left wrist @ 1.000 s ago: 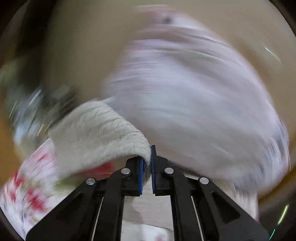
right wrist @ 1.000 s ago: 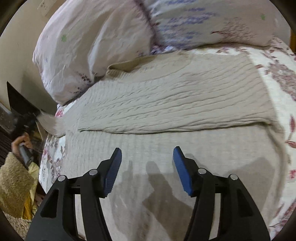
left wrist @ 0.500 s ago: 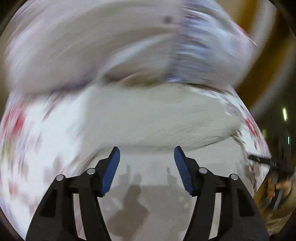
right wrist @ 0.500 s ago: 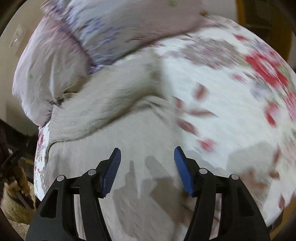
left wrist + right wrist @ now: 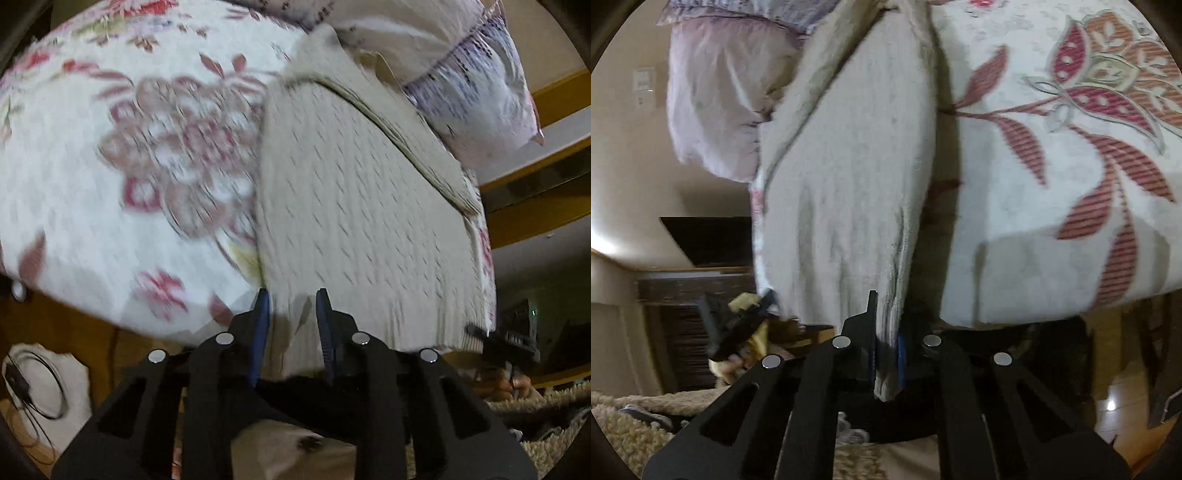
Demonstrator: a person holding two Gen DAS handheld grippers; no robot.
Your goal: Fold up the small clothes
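A beige knitted sweater [image 5: 362,206] lies folded on a floral bedspread [image 5: 110,166]. In the left wrist view my left gripper [image 5: 291,325] is at the sweater's near left corner, its jaws narrowly apart with the hem between the blue pads; a gap shows on both sides. In the right wrist view the sweater [image 5: 849,177] runs away from me, and my right gripper [image 5: 886,347] is shut on its near right corner, the thick folded hem pinched between the pads. My right gripper also shows at the sweater's far corner in the left wrist view [image 5: 498,343].
Pale patterned pillows [image 5: 472,66] lie against the far edge of the sweater, also seen in the right wrist view [image 5: 716,99]. The bed's near edge drops off just before both grippers. A fluffy rug [image 5: 620,421] and wood floor lie below. The left hand and gripper [image 5: 735,325] appear at left.
Both grippers have swung down to the sweater's near edge. The left let go of a fold a second ago and has since narrowed around the corner. The right has closed on the hem.
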